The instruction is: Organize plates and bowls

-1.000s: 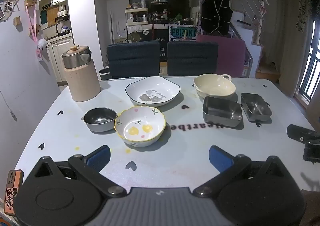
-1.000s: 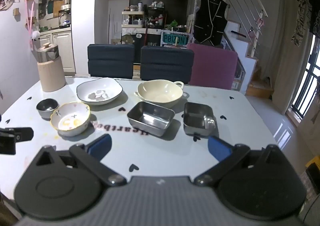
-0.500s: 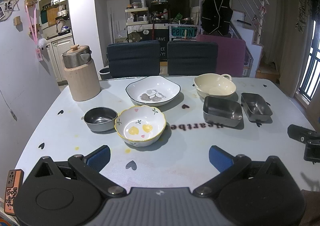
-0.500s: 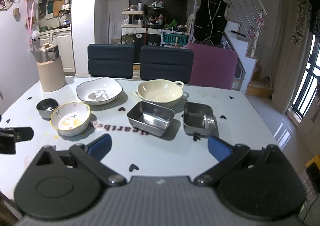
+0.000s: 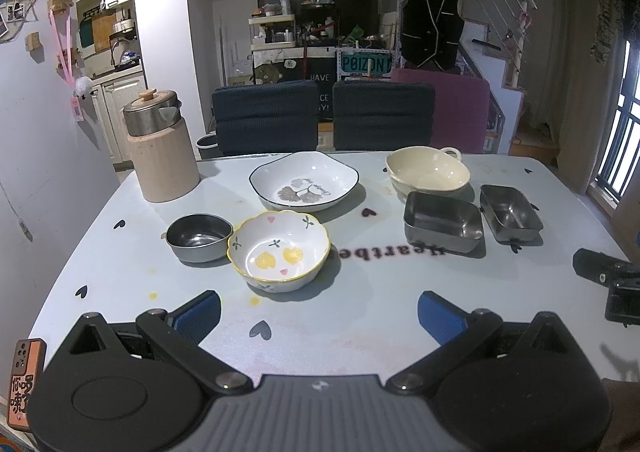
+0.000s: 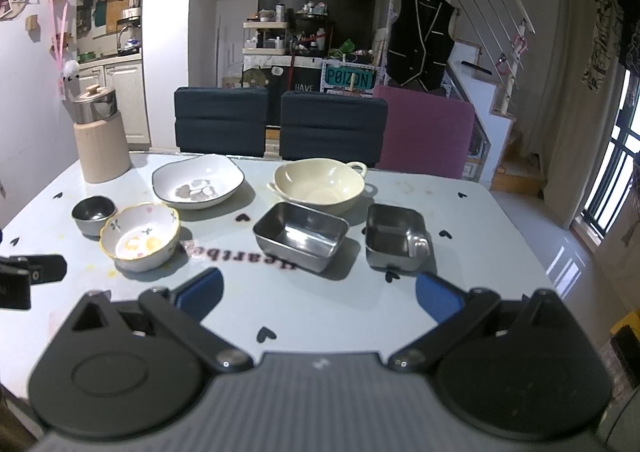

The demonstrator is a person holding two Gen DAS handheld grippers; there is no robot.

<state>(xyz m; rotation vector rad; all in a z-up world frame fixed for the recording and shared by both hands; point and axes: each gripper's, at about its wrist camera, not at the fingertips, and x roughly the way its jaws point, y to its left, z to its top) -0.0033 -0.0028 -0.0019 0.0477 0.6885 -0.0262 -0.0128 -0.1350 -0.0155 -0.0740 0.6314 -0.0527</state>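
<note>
Blue-padded left gripper (image 5: 319, 312): level above the table (image 5: 360, 312), jaws spread, nothing held.
Right gripper (image 6: 319, 294): level, jaws spread, nothing held.
Nearest: flowered bowl (image 5: 279, 250).

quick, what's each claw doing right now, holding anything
Left claw: open, holding nothing, above the table in front of the flowered bowl.
Right claw: open, holding nothing, near the metal trays.
</note>
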